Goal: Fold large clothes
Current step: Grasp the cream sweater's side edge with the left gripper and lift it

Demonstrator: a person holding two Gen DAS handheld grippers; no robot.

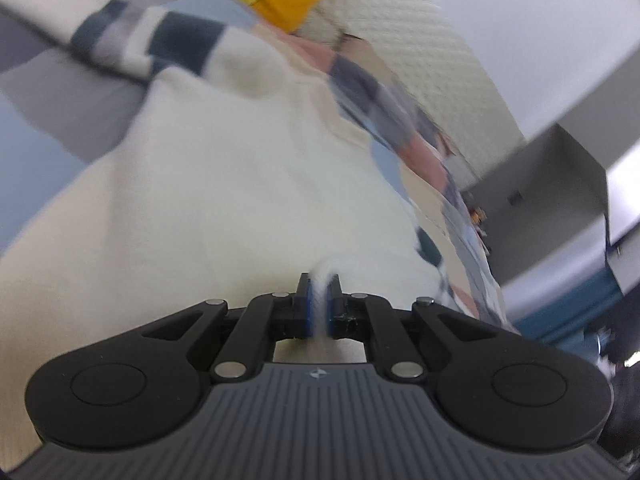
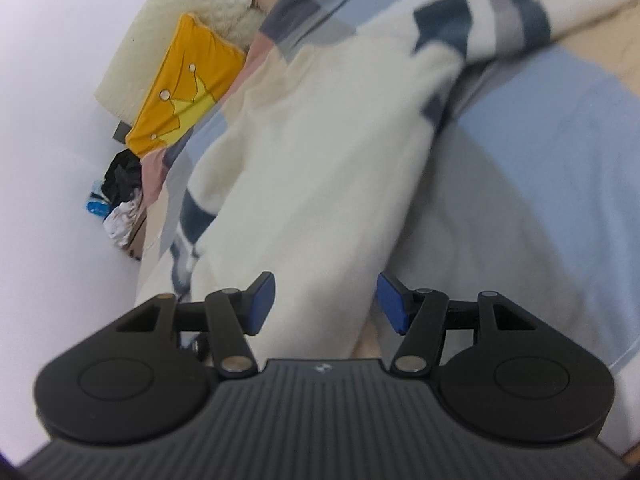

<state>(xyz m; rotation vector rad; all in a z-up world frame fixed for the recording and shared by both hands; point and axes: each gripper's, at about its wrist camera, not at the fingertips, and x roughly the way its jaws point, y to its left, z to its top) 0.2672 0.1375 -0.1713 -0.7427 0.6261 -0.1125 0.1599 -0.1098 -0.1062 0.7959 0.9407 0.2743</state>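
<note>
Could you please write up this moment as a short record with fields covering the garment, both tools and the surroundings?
garment: cream sweater with dark striped sleeves, spread on a patchwork bedspread
left tool: shut on a pinch of the sweater's cream fabric
right tool: open, jaws either side of the sweater's edge, gripping nothing
surroundings: yellow cushion at the headboard; pile of clothes beside the bed
image quality: blurred

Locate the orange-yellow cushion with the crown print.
The orange-yellow crown-print cushion sits upper left in the right wrist view, propped against the cream quilted headboard at the patchwork bedspread's edge, beyond the cream sweater.
</note>
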